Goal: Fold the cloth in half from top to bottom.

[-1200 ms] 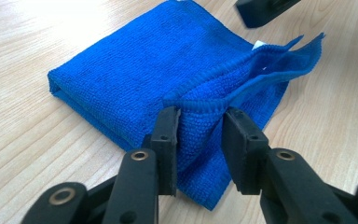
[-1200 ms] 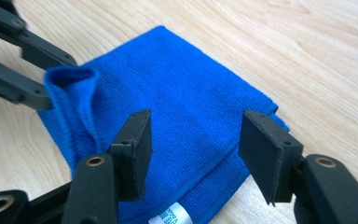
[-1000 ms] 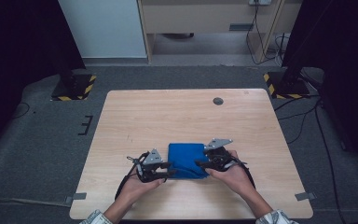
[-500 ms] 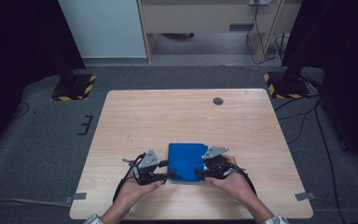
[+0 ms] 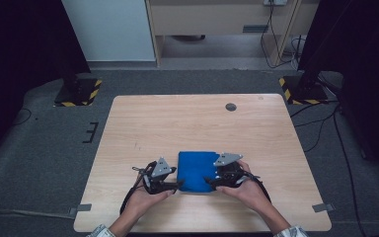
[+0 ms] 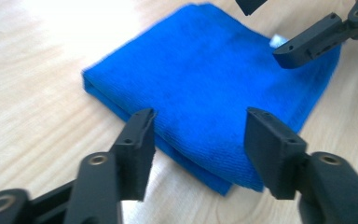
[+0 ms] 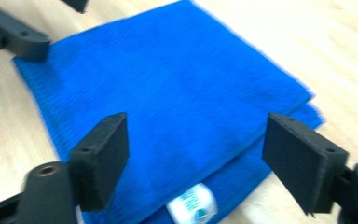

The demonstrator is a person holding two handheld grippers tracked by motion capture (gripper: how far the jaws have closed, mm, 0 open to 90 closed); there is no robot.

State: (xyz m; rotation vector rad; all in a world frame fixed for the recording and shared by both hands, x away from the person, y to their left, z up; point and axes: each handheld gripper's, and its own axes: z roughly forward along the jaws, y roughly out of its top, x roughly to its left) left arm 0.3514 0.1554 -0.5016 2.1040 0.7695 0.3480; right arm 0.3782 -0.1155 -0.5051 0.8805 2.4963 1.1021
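A folded blue cloth [image 5: 196, 170] lies flat on the wooden table [image 5: 187, 123], near its front edge. My left gripper [image 5: 177, 184] is at the cloth's front left corner, open, its jaws straddling the folded edge of the cloth [image 6: 200, 93]. My right gripper [image 5: 208, 181] is at the front right corner, open wide over the cloth [image 7: 168, 93]. A small white label [image 7: 192, 204] pokes out between the cloth's layers close to the right gripper. Each gripper view shows the other gripper's jaw tips at the far side of the cloth.
A small dark round disc [image 5: 231, 106] sits in the tabletop near the back right. Bare wood surrounds the cloth. Black stands with yellow-striped bases [image 5: 79, 92] are on the grey floor beyond the back corners. Cables trail from both grippers toward the table's front edge.
Both grippers have slid from the cloth's side edges toward its front corners, nearer the table's front edge. The cloth has stayed in place.
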